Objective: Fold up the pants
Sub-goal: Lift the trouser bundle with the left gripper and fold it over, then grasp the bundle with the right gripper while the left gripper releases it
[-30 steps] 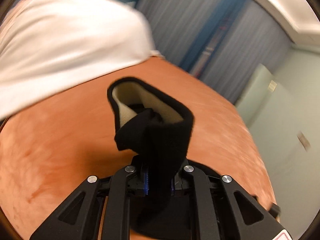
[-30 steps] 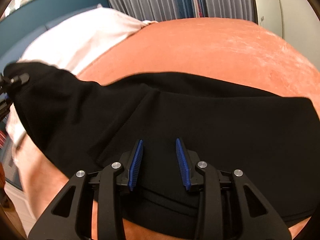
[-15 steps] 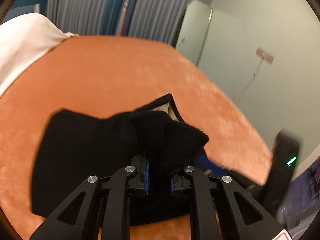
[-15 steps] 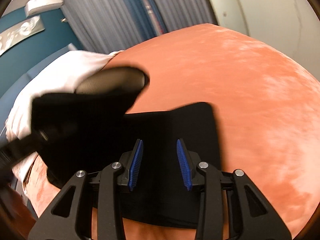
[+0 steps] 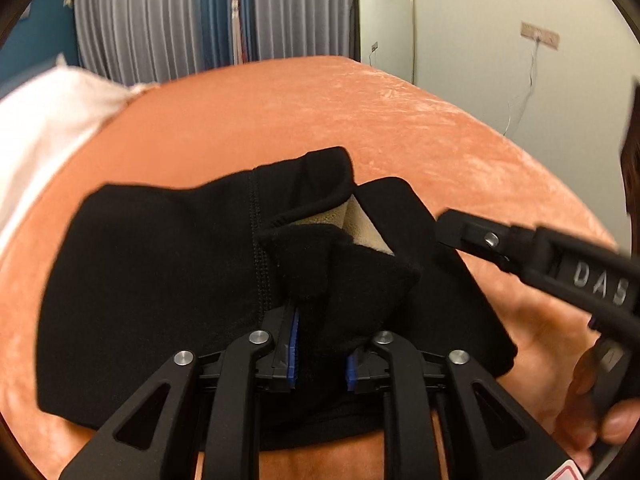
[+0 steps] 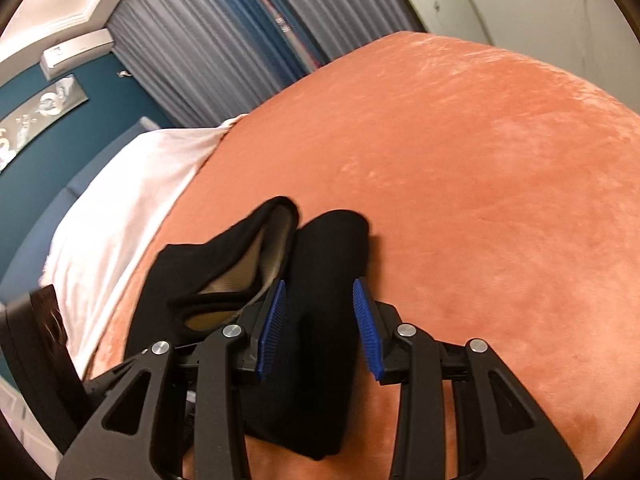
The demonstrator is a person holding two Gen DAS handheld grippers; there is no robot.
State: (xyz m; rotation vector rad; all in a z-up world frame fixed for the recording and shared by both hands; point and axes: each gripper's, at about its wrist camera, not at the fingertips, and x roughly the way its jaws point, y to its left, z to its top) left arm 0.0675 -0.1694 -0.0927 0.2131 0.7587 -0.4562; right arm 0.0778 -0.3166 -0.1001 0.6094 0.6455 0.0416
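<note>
On the orange plush bedspread (image 5: 280, 120) the black pants (image 5: 160, 272) lie folded into a compact stack, and a bunched end with its pale lining (image 5: 360, 224) showing sits on top, just in front of me. My left claw (image 5: 320, 344) has its blue pads (image 5: 294, 340) a little apart with a wad of that black cloth between them; I judge the pinch to be slackening or just let go, though I cannot tell for sure whether the pads are pressing the fabric. My right claw (image 6: 320, 324) stands with its jaws wide apart above the right edge of the stack, straddling a rounded fold of the pants (image 6: 320, 264) without closing on it. Seen from the left camera, the right claw's body (image 5: 540, 256) reaches in from the side, its tip near the stack's corner.

The step in hand looks like laying the last flap down on the pile. The fold seems nearly complete, but the top end is puckered and gapes open at the lining. The next move calls for freeing the cloth from my left pads without dragging it, then pressing or smoothing the raised end flat so that it lines up with the layers beneath. A white sheet (image 6: 132, 200) lies at the far left of the bed, well clear of the work.
</note>
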